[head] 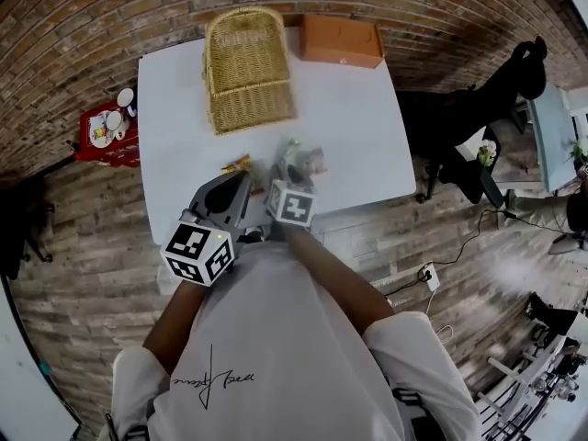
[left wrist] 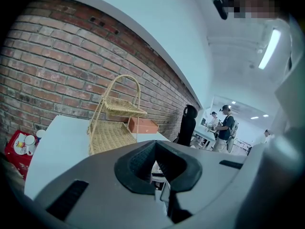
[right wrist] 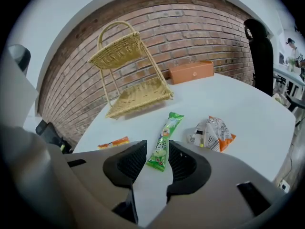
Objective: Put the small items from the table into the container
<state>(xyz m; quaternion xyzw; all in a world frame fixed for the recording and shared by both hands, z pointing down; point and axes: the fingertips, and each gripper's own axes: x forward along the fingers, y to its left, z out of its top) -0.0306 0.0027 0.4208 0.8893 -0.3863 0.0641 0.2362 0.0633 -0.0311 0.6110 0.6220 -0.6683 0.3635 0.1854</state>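
Now the half-parted right tongs (right wrist: 156, 151) are framing the near end of the long green plastic snack packet (right wrist: 166, 132), lying lengthwise ahead (left tongs (left wrist: 156, 166) sitting closed, empty).

White table (head: 358, 127) against brick wall (head: 110, 16), floor (head: 83, 246) apparently wooden planks

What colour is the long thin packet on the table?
The packet is green; the right gripper view shows it best.

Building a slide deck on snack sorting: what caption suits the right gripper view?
Open right tongs bracket a green snack packet on the white table, two-tier wicker basket beyond.
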